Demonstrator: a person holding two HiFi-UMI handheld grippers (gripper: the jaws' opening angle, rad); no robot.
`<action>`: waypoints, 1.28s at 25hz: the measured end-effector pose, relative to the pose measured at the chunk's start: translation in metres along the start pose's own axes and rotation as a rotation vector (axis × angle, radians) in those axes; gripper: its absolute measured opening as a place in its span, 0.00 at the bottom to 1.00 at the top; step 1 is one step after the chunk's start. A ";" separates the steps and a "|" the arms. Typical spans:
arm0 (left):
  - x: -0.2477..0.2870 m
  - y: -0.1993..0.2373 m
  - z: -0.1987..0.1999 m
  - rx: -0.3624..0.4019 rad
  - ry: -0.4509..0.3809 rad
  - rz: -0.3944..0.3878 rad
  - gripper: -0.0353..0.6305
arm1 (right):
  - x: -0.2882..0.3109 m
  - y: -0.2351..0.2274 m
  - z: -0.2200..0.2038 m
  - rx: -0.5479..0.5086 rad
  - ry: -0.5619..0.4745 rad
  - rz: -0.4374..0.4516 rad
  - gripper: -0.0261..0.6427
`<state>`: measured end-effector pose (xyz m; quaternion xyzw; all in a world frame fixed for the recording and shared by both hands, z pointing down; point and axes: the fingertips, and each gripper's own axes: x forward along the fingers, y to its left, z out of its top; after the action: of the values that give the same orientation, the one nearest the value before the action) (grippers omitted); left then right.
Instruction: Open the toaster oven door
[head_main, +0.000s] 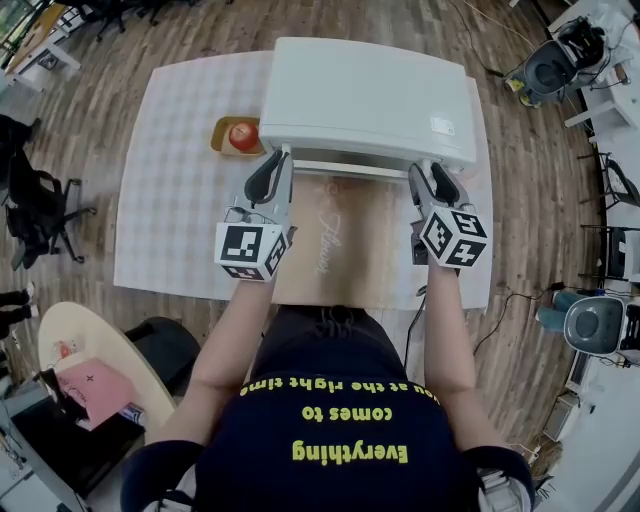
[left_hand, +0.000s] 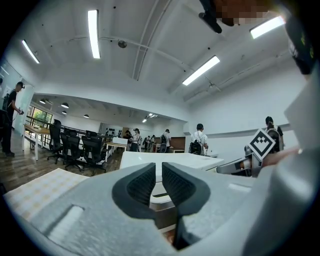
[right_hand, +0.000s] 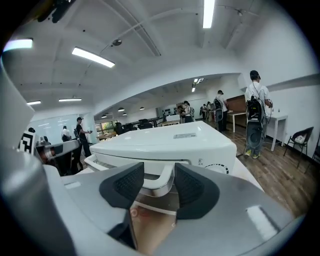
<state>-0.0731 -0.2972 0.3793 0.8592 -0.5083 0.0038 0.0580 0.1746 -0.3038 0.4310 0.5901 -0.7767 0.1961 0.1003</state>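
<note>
Apple is sitting on a small tray at the left of the table, just beside the white toaster oven, which is standing at the table's far side. My left tongs are pointing at the oven's left front, jaws barely parted and pinching nothing. My right tongs are straddling the right end of the door handle, jaws spread wide around it.

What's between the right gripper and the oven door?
Only the white handle of the door. It stands between the open jaws of the right gripper, and the pads are not pressing it. The right gripper view shows this.
</note>
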 end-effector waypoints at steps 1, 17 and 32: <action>0.000 -0.001 -0.001 -0.001 0.003 -0.002 0.11 | -0.001 0.000 -0.001 0.011 -0.002 0.002 0.32; -0.029 -0.007 -0.032 -0.021 0.076 0.000 0.21 | -0.033 0.015 -0.030 -0.049 0.038 0.019 0.32; -0.070 -0.019 -0.067 -0.031 0.144 0.020 0.29 | -0.065 0.025 -0.086 -0.079 0.140 0.037 0.32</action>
<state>-0.0872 -0.2203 0.4392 0.8507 -0.5112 0.0584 0.1077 0.1623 -0.2048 0.4793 0.5561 -0.7856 0.2078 0.1742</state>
